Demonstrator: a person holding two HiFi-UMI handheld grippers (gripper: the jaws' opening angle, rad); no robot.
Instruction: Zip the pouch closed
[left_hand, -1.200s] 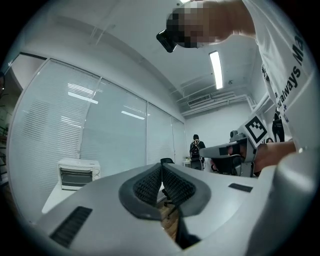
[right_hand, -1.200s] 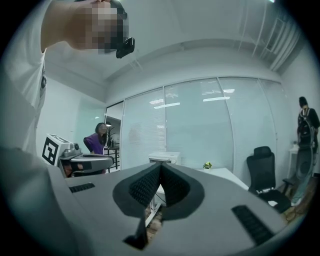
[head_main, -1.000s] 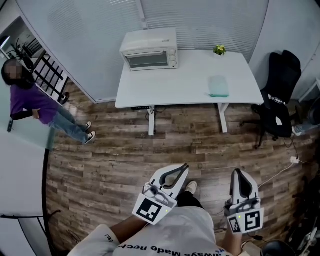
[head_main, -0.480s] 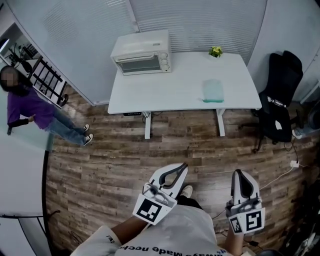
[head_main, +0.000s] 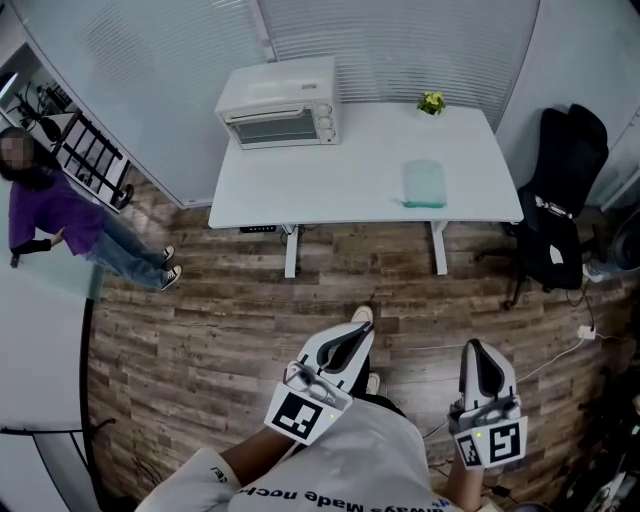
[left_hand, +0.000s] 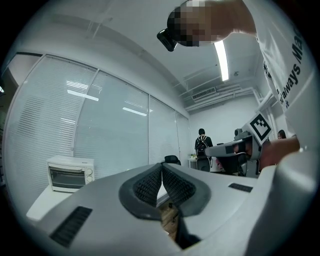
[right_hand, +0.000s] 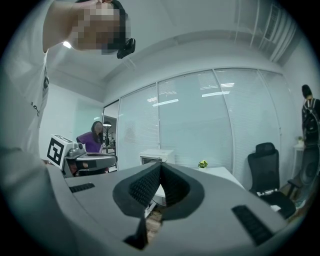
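Observation:
A pale teal pouch (head_main: 424, 184) lies flat on the right half of the white table (head_main: 330, 180), far ahead of me. Both grippers hang low near my body, well short of the table. My left gripper (head_main: 365, 330) is shut with nothing in it; its ribbed pads (left_hand: 150, 184) meet at the tips. My right gripper (head_main: 472, 347) is also shut and empty, its pads (right_hand: 150, 182) touching. Each gripper points level toward the table. The pouch is hidden behind the jaws in both gripper views.
A white toaster oven (head_main: 279, 102) stands at the table's back left, a small potted plant (head_main: 432, 102) at the back right. A black office chair (head_main: 562, 190) is right of the table. A person in purple (head_main: 50, 210) stands at far left. Wood floor lies between.
The table, oven and pouch have shifted slightly left in the head view. One shoe now shows ahead of my left gripper. Both grippers stay shut in the same poses.

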